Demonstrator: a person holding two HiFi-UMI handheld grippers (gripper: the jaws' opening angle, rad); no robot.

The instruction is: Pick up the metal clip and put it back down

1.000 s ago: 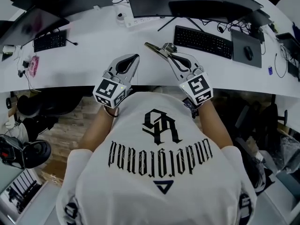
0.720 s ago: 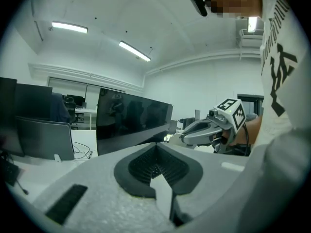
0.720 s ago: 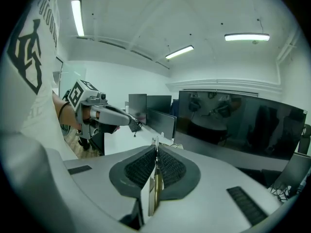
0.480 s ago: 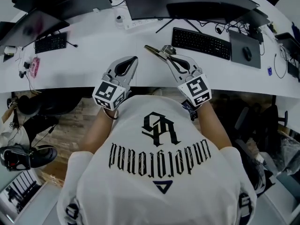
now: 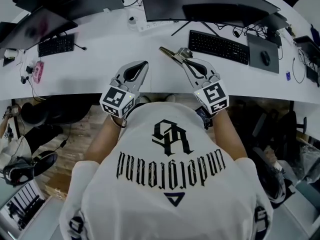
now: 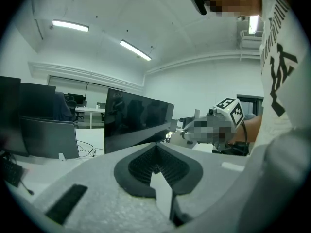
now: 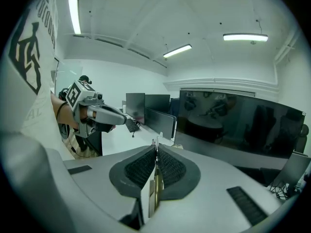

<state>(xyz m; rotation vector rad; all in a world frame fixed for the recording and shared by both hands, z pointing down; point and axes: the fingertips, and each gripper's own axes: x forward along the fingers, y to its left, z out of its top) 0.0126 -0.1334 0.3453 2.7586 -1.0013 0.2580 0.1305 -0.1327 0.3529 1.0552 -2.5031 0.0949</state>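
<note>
Stillness was the story here. Against the frames from a second ago, we found the right gripper (image 5: 184, 58) almost where it had been, just right of centre in the upper half of the head view. It had drifted a touch toward the right of the frame. The metal clip (image 5: 171, 54) was still clamped in its jaws, poking out toward the upper left over the white desk (image 5: 100, 59). The left gripper (image 5: 144, 64) sat left of centre as before, jaws together, well apart from the clip.

For the task, we took that to mean the pick-up half was done and the clip was being held aloft in a pause. The putting-down had not started.

Now the views split the work. From the head view we got the layout: the clip ahead of the jaw tips, with the keyboard (image 5: 218, 46) beyond it to the right. From up there we could not tell whether the clip cleared the desk.

The right gripper view gave us the grip itself. The right gripper (image 7: 155, 164) had its ribbed pads pressed shut on a thin brass-toned strip of the metal clip (image 7: 156, 188).

In its own view the left gripper (image 6: 156, 166) was closed on nothing. The other gripper showed at right there, but we could not make out the clip.
</note>
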